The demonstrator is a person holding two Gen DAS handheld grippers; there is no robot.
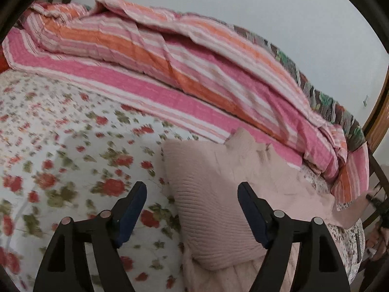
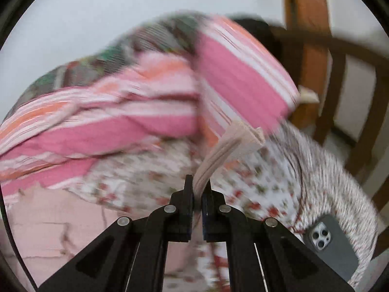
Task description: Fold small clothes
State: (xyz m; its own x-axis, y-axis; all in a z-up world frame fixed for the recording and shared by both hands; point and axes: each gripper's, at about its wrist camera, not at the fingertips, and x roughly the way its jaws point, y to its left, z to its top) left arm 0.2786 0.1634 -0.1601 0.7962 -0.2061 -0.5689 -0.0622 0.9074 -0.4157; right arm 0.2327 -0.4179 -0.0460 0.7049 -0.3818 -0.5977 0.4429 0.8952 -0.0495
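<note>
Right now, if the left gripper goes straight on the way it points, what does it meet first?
Most likely the pale pink knitted garment: it lies on the floral bedsheet directly ahead of the open left gripper. Depth is unclear, though.

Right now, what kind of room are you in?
Most likely a bedroom. There is a bed with a flowery sheet, a striped pink and orange quilt bunched along the wall, and a pink knitted garment lying ready for folding.
</note>
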